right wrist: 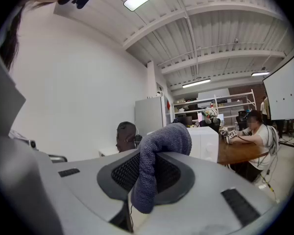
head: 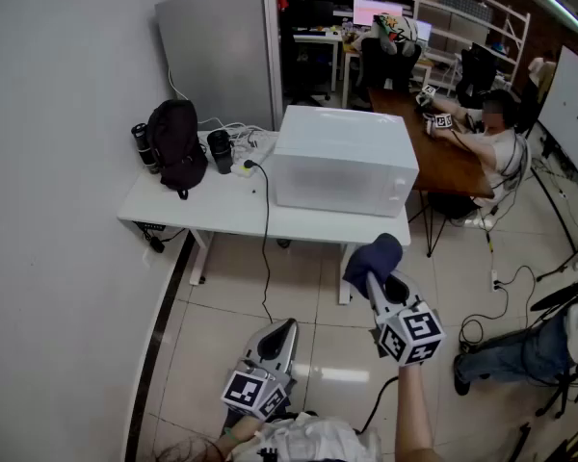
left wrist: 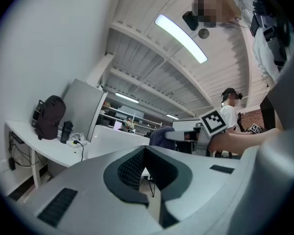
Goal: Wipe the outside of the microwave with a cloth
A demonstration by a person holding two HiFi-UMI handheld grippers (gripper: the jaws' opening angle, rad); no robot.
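The white microwave (head: 342,160) stands on the right part of a white table (head: 202,221), which is placed against the light wall. It is ahead of both claws and well apart from them; neither of them touches it. The right claw (head: 376,279) is closed on a dark blue cloth (head: 373,256). In the right gripper view the cloth (right wrist: 159,155) is pinched between the two jaws, and its free part folds over the tips into a rounded lump. This claw is held above the tiled floor (head: 299,301), in front of the table's right end. The left claw (head: 281,333) is lower and nearer to the person. Its jaws are together and there is nothing between them, as the left gripper view shows. On the left part of the table a black backpack (head: 176,145) stands upright, and a black cup (head: 220,150) is just beside it. A black cable (head: 266,229) hangs over the front edge of the table to the floor. Behind the microwave, to the right, a person (head: 496,142) sits at a brown table (head: 443,162).
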